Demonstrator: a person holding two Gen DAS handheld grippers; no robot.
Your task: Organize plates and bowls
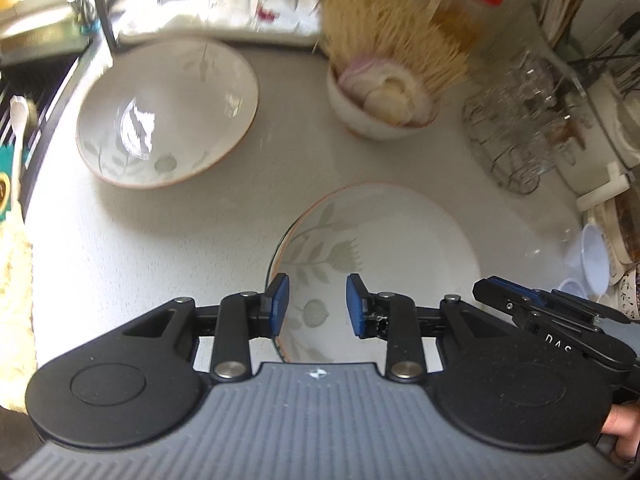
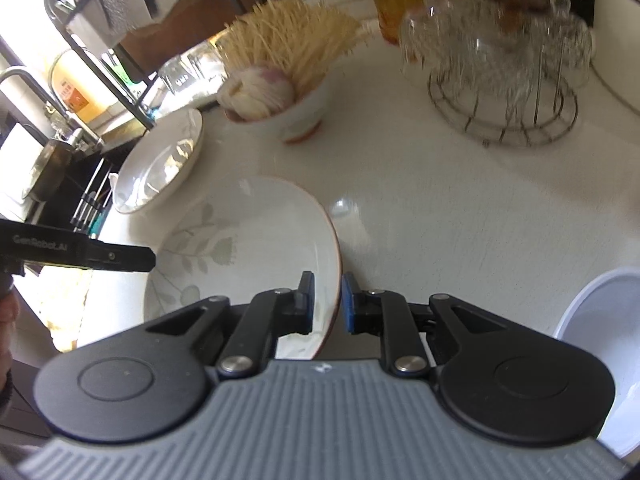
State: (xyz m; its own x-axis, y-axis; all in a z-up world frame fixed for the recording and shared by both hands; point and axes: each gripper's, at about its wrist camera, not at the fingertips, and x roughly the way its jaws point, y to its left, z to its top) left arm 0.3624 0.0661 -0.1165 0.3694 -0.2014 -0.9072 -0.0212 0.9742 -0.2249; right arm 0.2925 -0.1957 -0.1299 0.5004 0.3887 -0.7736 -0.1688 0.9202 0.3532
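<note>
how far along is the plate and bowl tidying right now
Nothing looks stacked yet. In hand: the right tongs are shut on the rim of the floral plate, which sits tilted over the counter. The left tongs hang open above that plate, gripping nothing. Left: the large floral bowl stands alone beyond the plate, and the small bowl holding onions and toothpicks is untouched.

The plate (image 1: 384,236) low in the frame and the big bowl (image 1: 168,112) at upper left looked like glazed ceramic, pretty glossy, with window glare bouncing off the bowl. The counter (image 1: 160,248) was a white, slightly speckled surface with a dull sheen. At right sat clear glass cups on a thin metal wire rack (image 2: 504,116). The gripper pads (image 1: 280,304) looked like matt blue rubber on matt black plastic arms.
</note>
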